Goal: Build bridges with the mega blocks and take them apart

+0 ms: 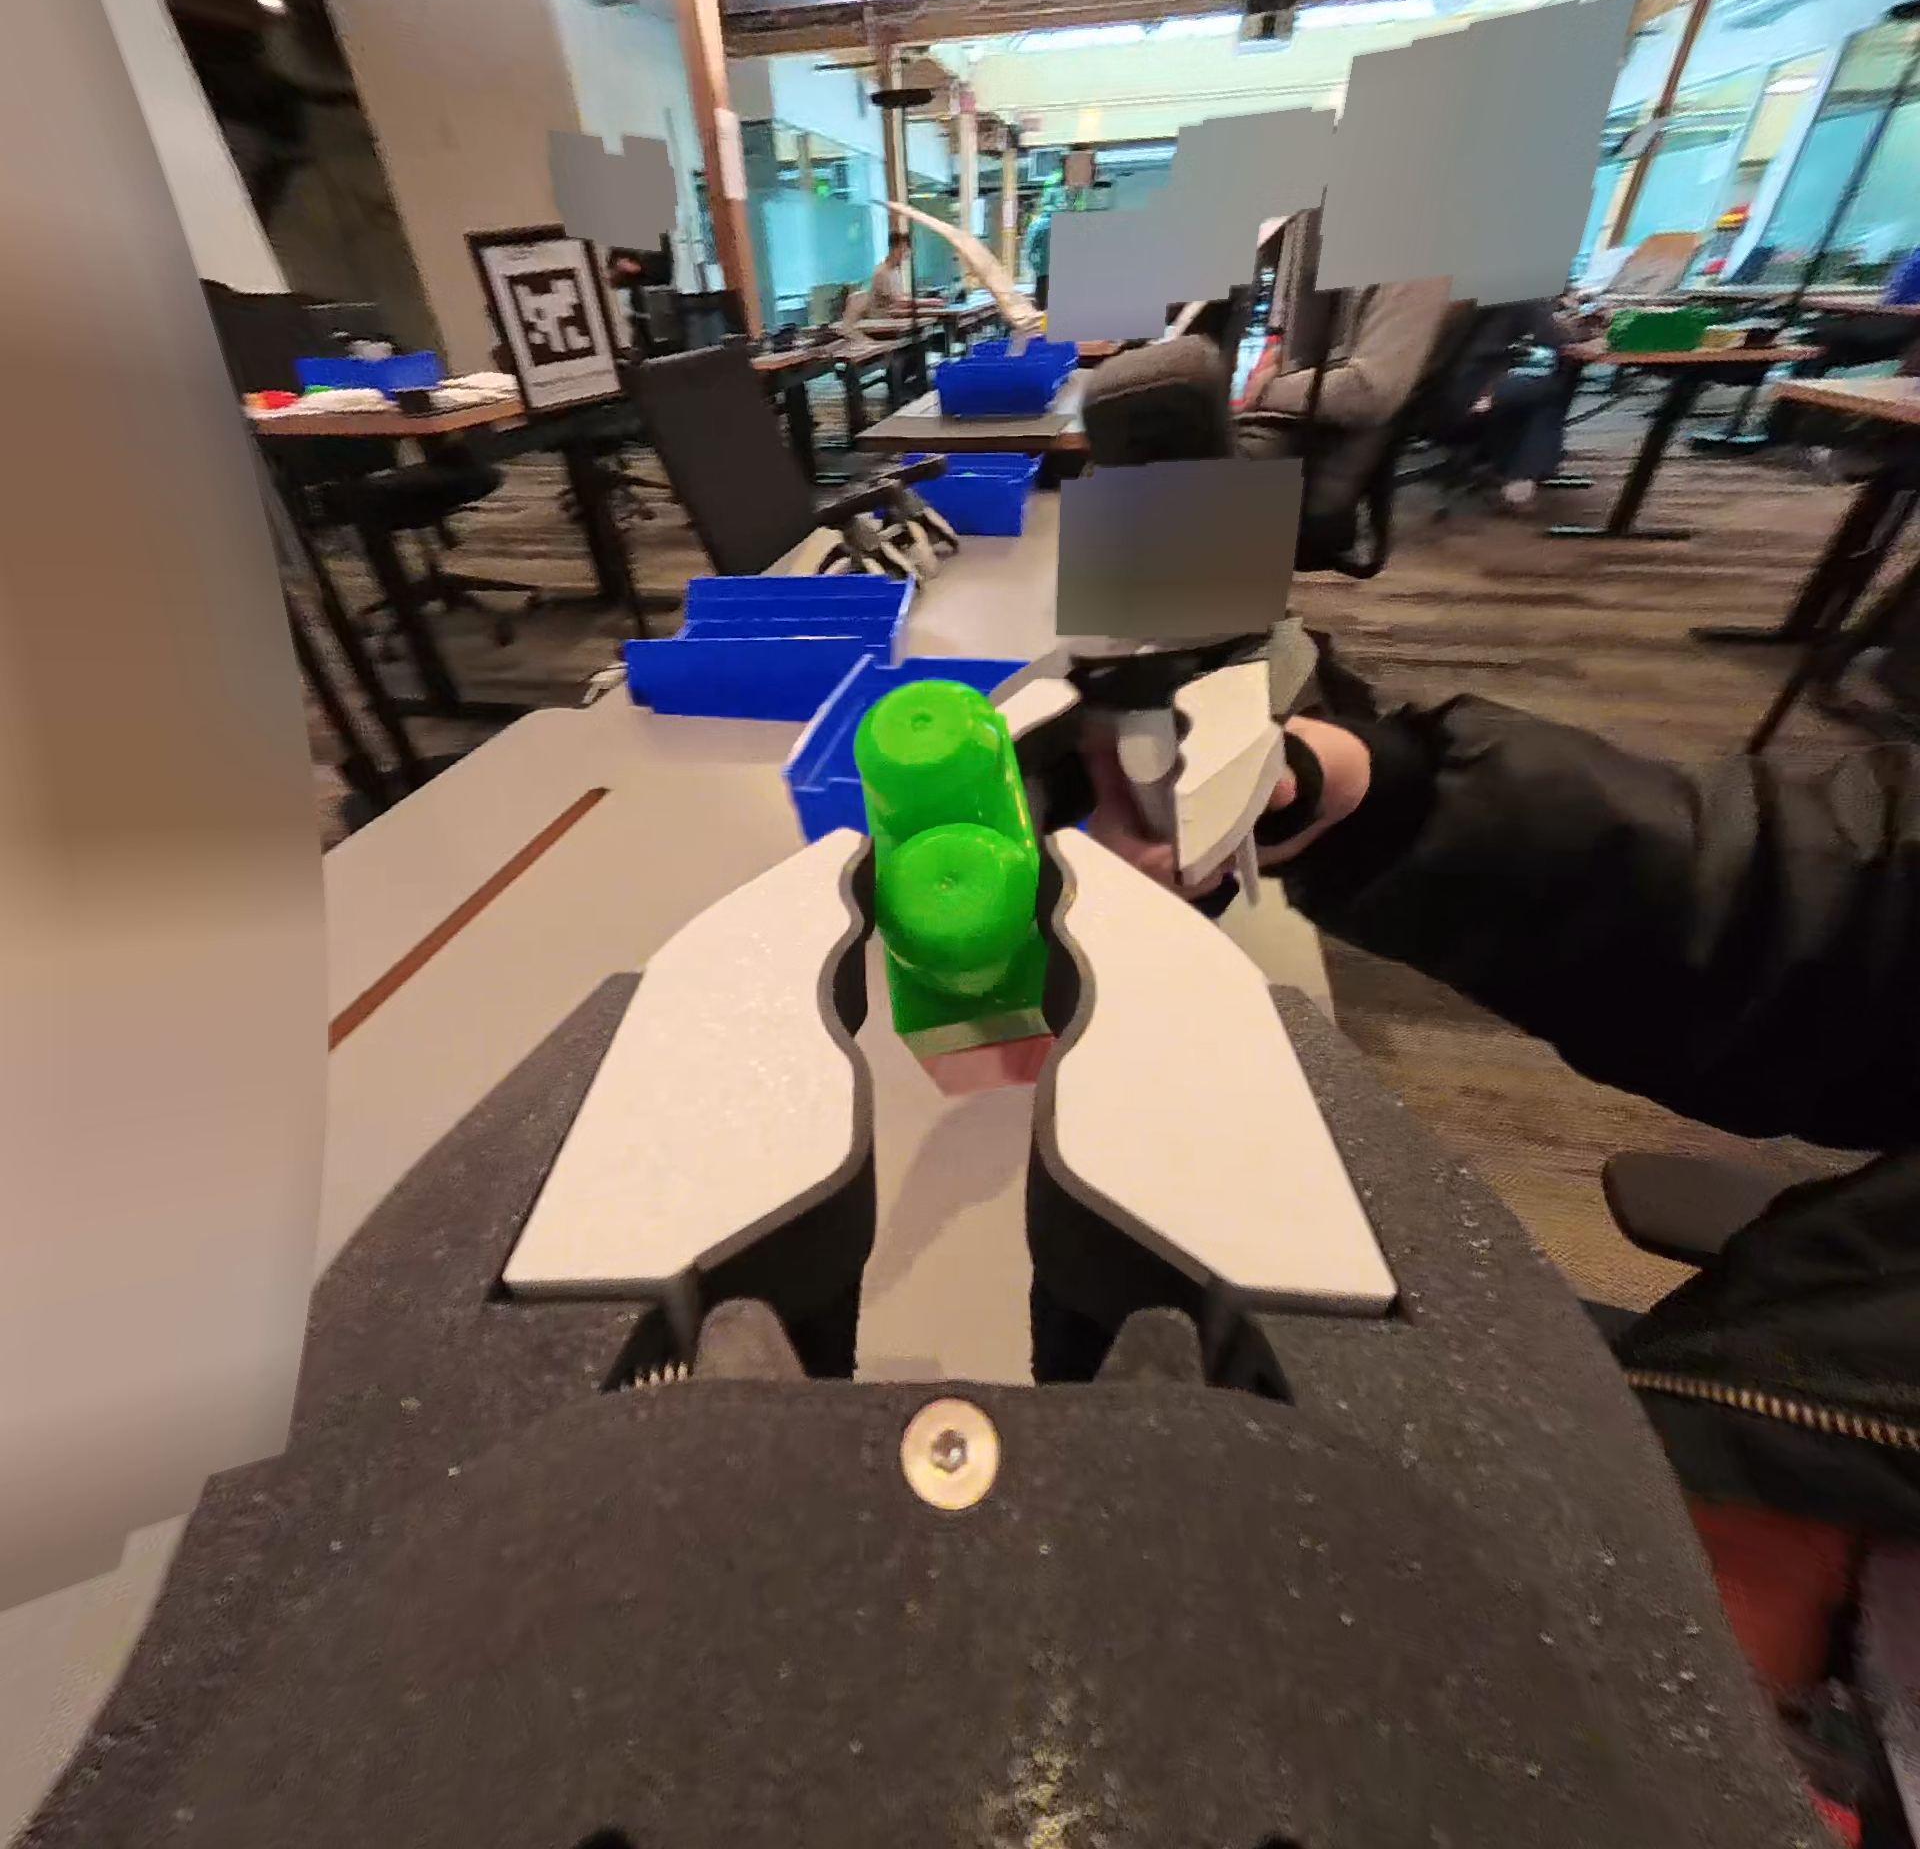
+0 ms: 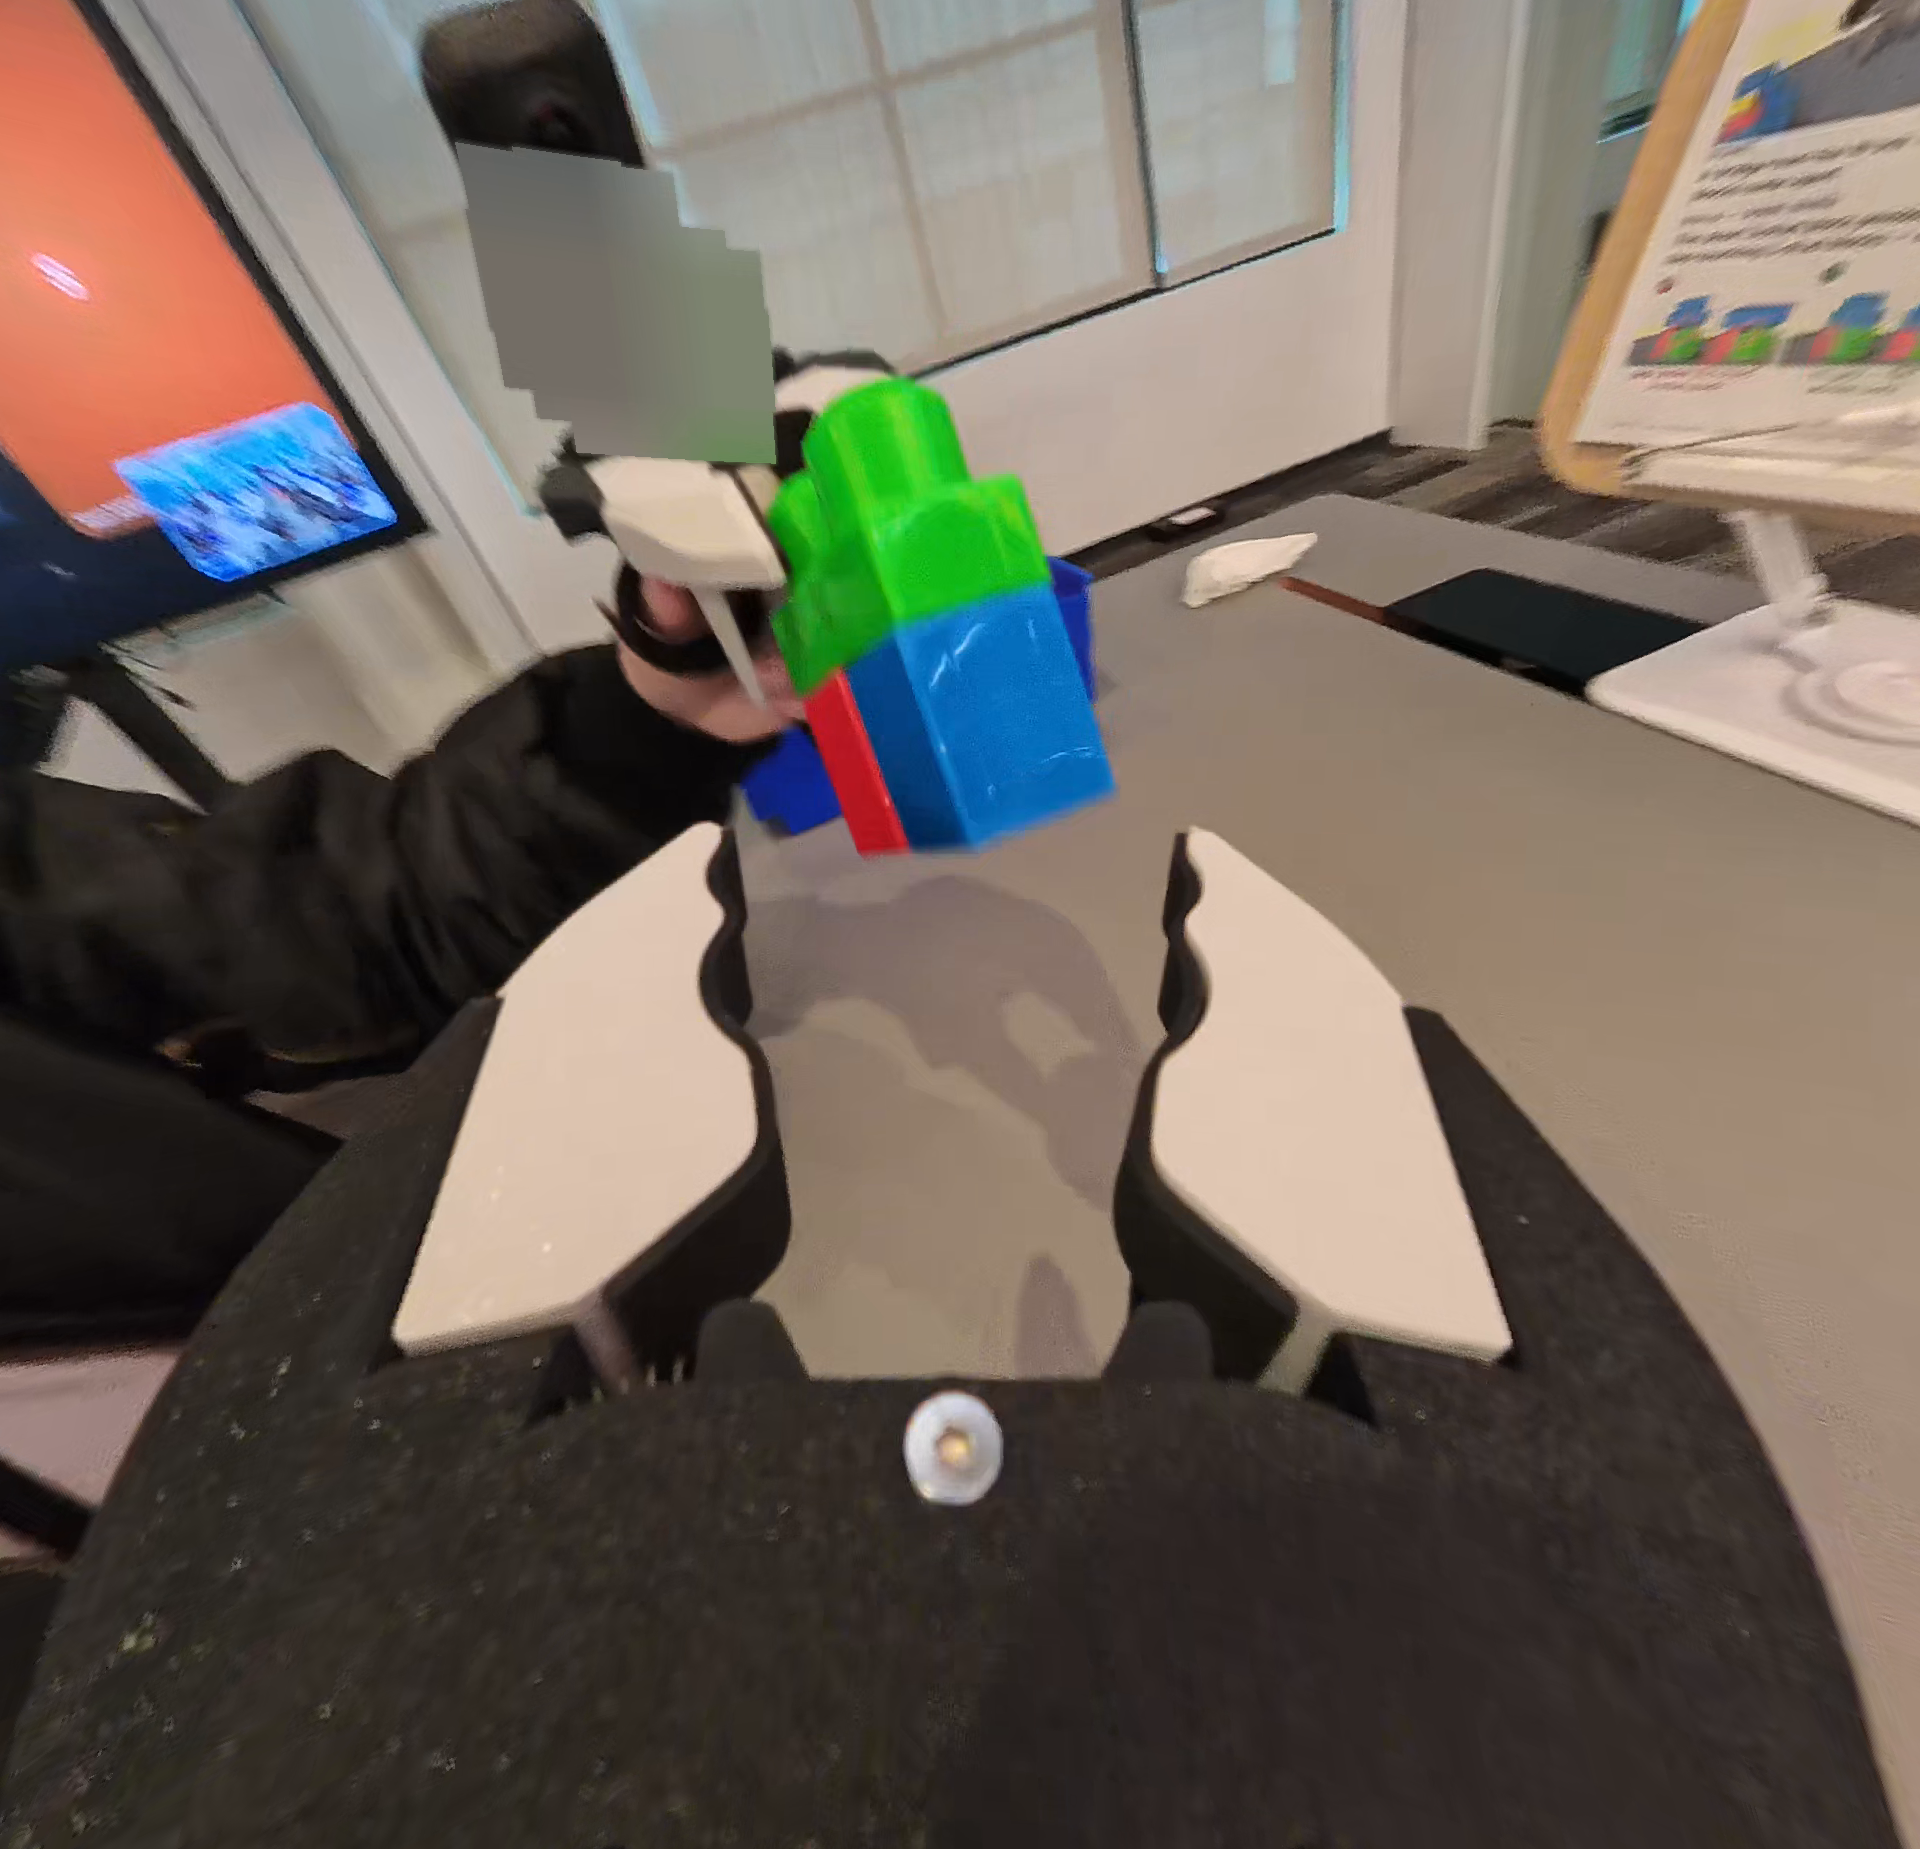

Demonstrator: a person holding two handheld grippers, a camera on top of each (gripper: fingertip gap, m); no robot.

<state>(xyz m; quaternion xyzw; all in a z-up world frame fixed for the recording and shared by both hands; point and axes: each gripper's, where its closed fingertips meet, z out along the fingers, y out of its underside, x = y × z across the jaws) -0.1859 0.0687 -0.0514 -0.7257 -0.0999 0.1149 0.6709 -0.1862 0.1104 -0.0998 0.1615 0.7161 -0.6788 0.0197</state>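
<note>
The left gripper (image 1: 956,926) is clamped on the green block (image 1: 951,864) of a small stack held above the table (image 2: 1455,968), so the right gripper (image 2: 951,926), empty with jaws apart just below it, should close squarely on the blue block (image 2: 987,719) before pulling.

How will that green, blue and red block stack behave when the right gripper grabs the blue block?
The block stack looks like rigid hollow plastic, so probably light and stiff. Its glossy blue block may be slippery. With the left gripper clamping only the green block, a pull would likely separate the pieces.
</note>
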